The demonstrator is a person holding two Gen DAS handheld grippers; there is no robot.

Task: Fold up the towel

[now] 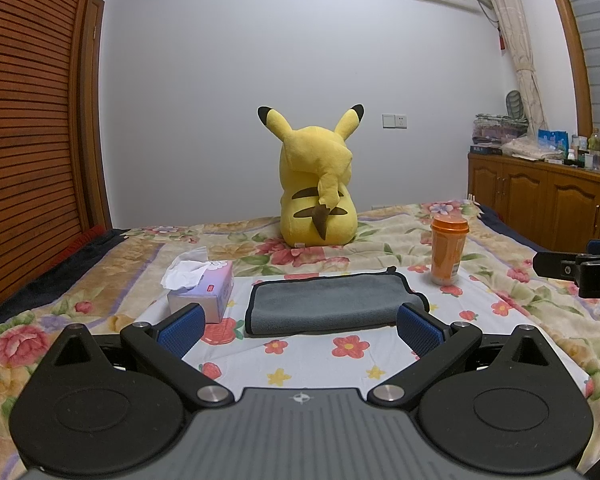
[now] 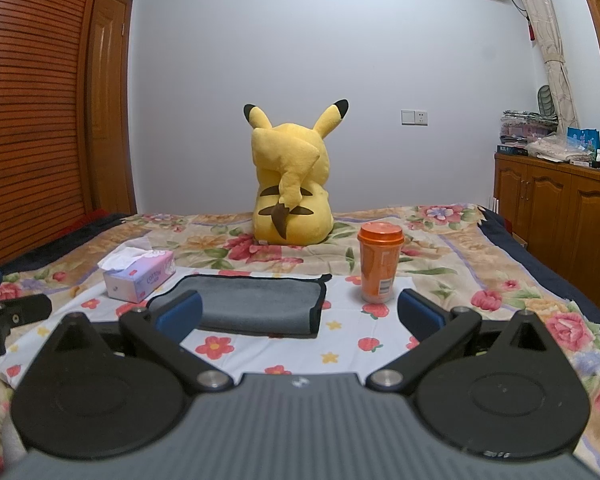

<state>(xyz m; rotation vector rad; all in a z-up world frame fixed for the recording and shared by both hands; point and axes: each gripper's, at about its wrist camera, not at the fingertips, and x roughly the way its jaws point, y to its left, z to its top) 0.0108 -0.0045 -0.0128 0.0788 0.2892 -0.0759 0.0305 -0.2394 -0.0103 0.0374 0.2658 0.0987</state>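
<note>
The grey microfibre towel (image 1: pixel 334 304) lay folded on the floral bed (image 1: pixel 100 280); the left gripper (image 1: pixel 300 326) and right gripper (image 2: pixel 300 318) gaped wide, empty; at two o'clock, the orange lidded cup (image 2: pixel 380 266) risked toppling during regrasping.

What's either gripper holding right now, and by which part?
Nothing. The left gripper and right gripper are both open and empty; the gray towel lies folded on the bed, untouched.
</note>
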